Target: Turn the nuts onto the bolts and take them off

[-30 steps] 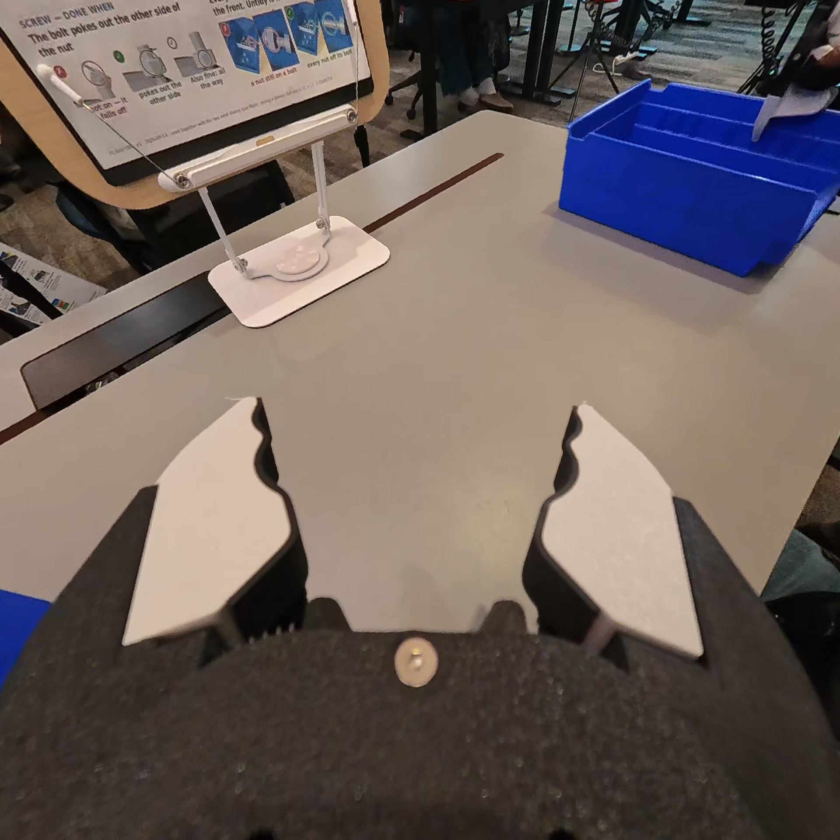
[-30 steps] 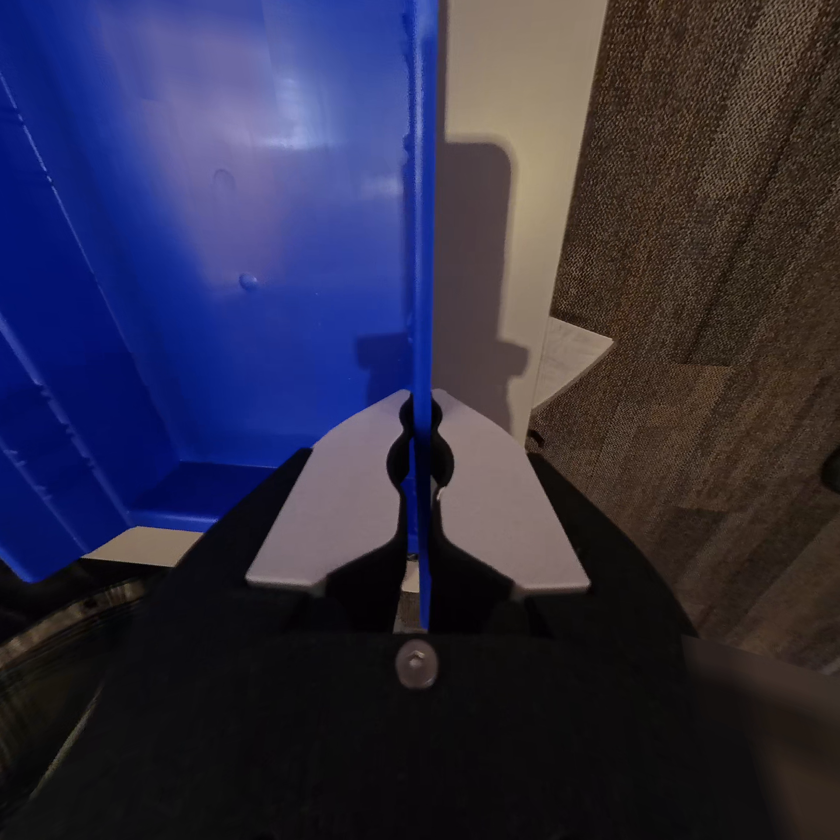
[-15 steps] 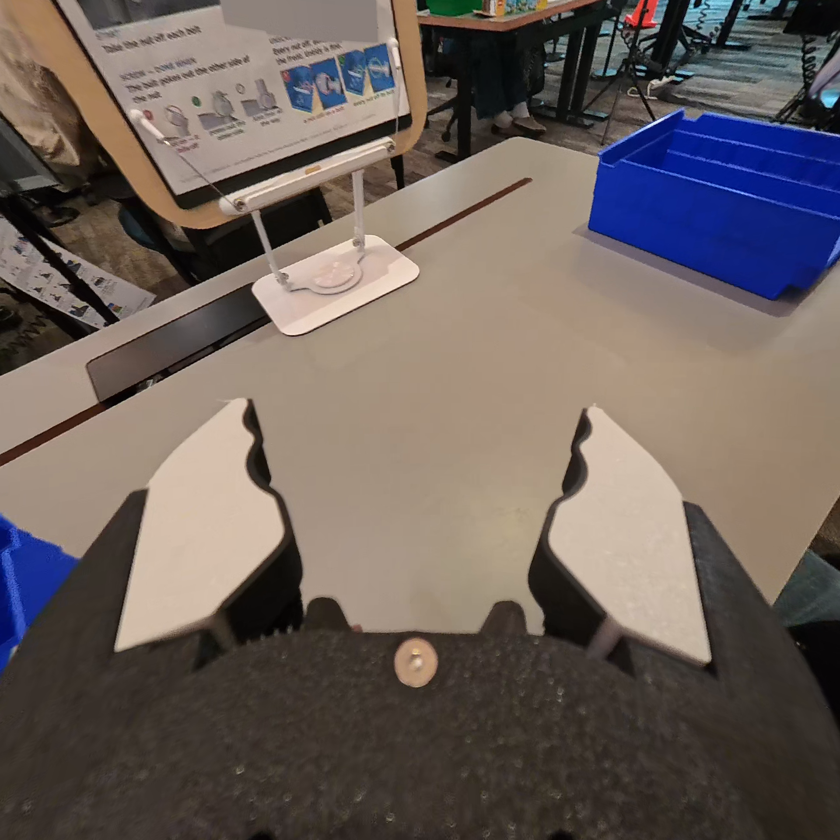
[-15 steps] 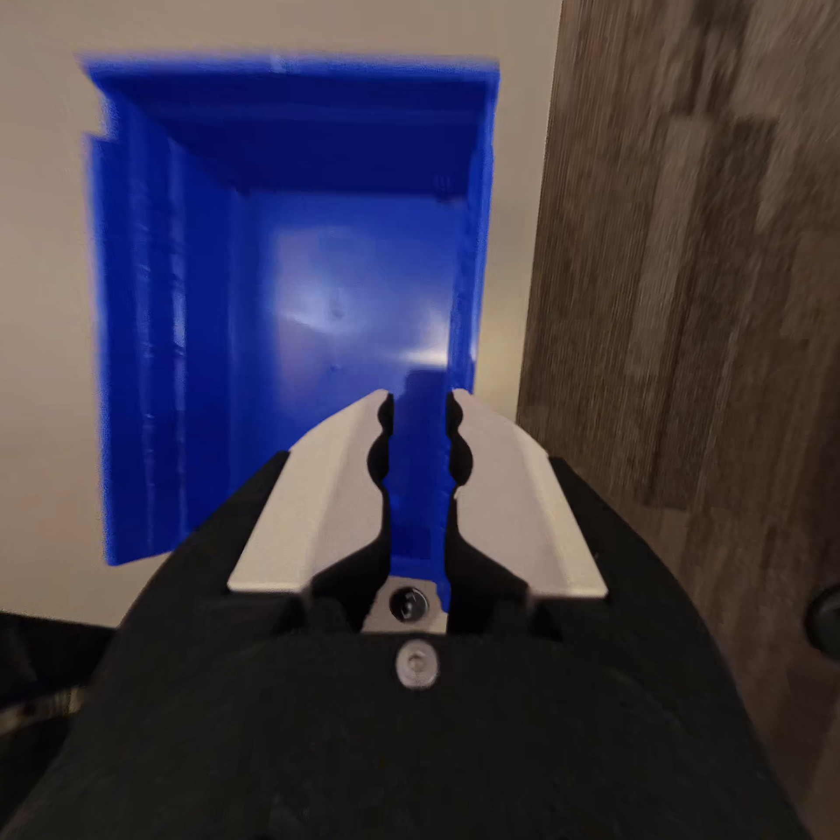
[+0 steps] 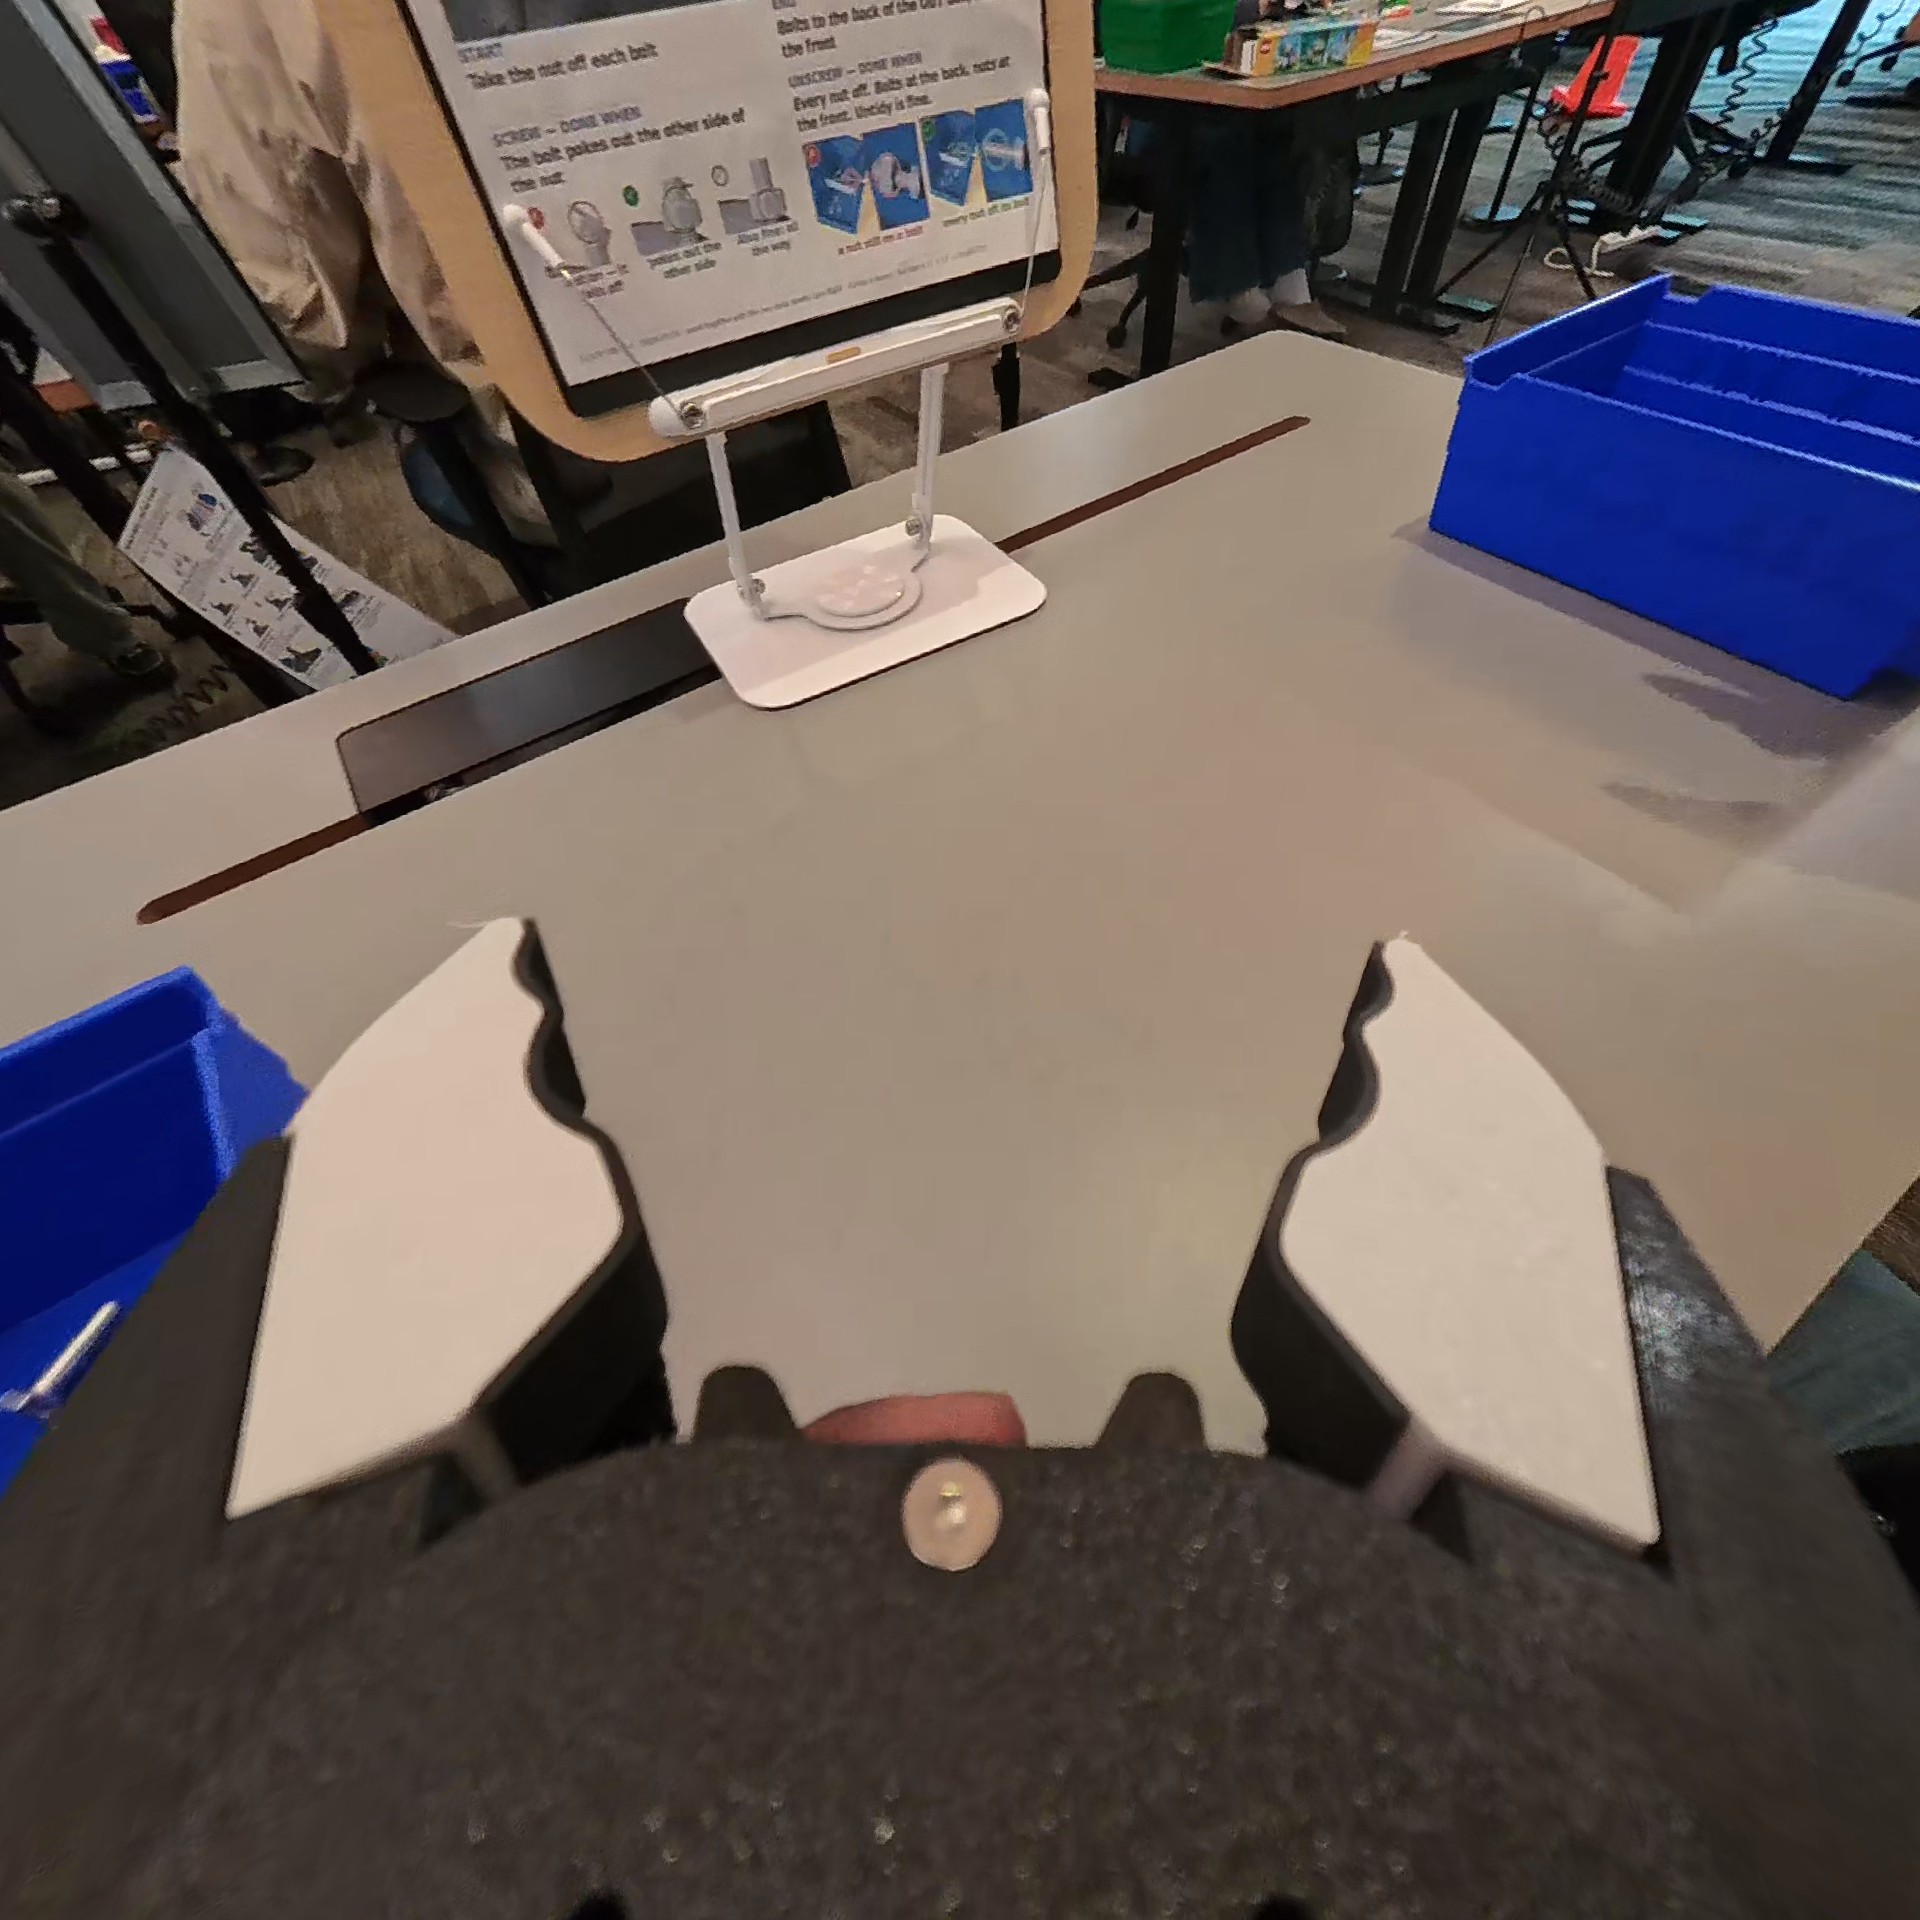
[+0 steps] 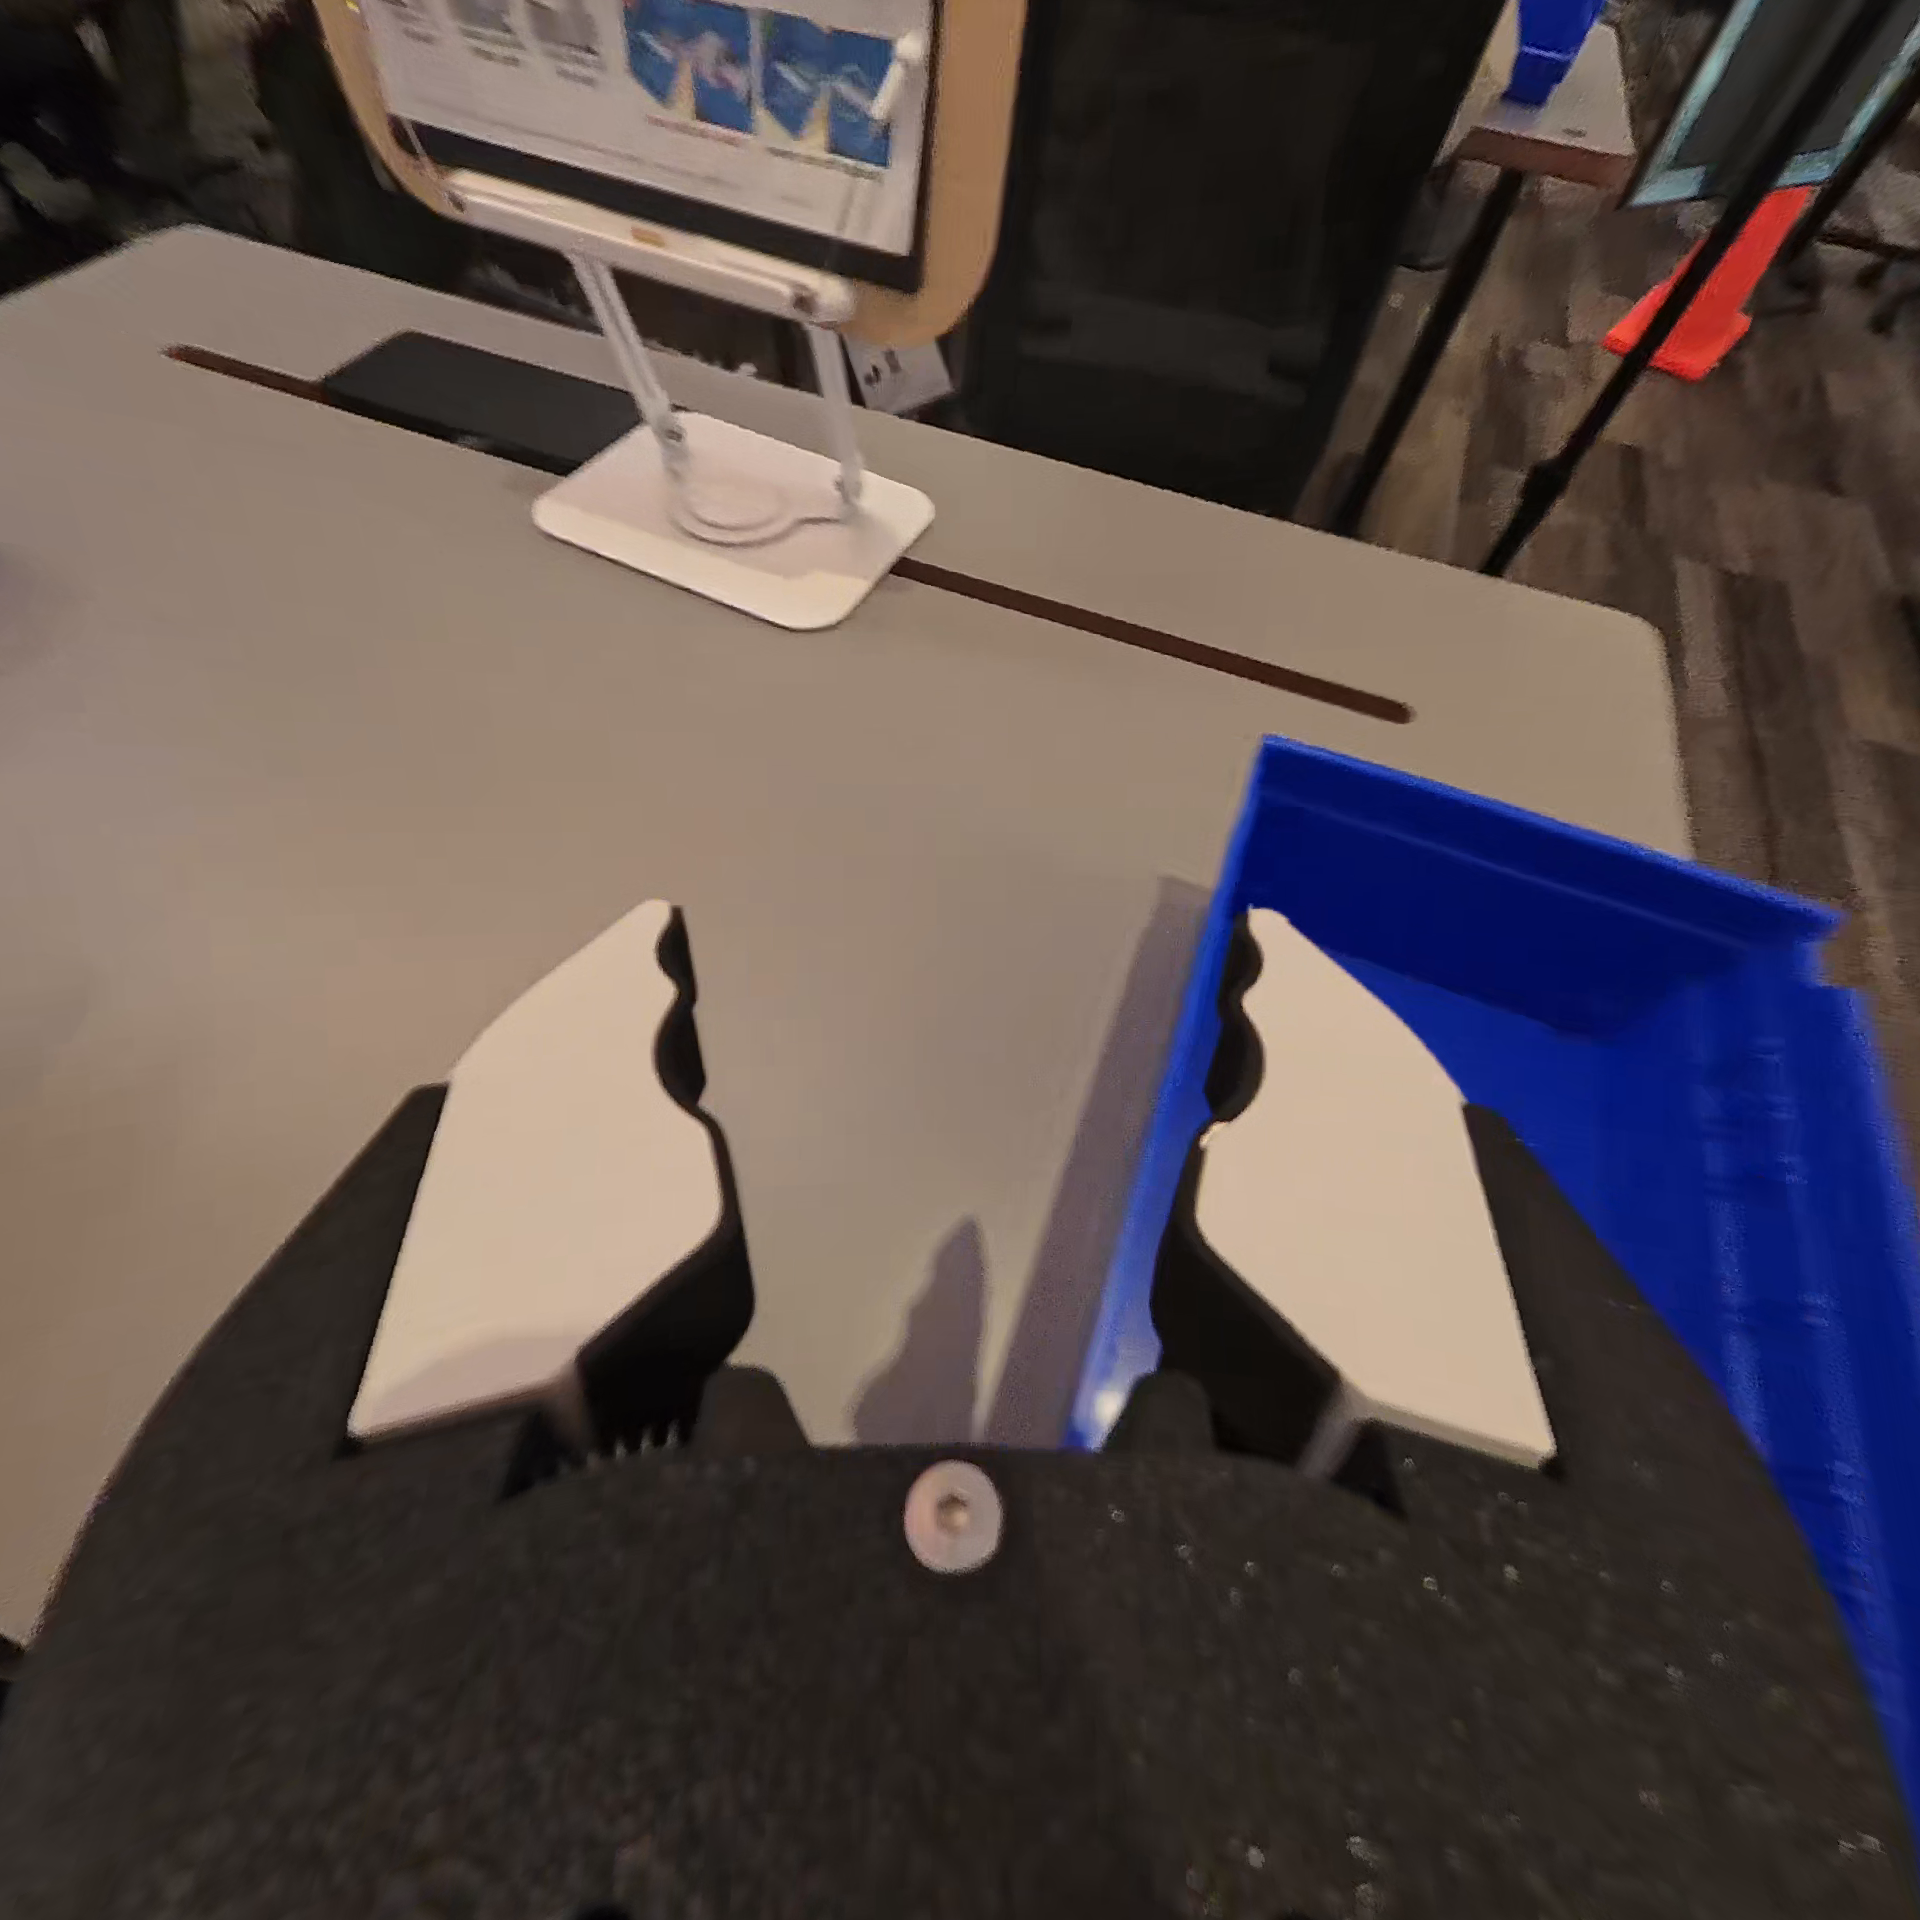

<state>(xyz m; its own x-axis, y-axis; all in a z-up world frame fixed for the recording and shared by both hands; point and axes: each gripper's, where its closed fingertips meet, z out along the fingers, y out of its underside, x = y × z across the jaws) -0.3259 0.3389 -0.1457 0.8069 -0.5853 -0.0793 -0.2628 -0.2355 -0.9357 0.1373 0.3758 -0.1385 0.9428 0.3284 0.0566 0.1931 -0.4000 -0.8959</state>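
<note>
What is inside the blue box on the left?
The blue box holds one thin silvery piece, maybe a bolt. The left gripper and the picture's edge hide the rest.

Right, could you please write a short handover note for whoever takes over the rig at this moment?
Left claw: open, empty, above the table.
Right claw: open, empty, straddling a side wall of the right blue bin.
The left blue bin holds a silvery rod, probably a bolt; no nuts are visible.
Done: nothing visibly threaded.
Left: fetch a bolt and nut, then start turning.
</note>
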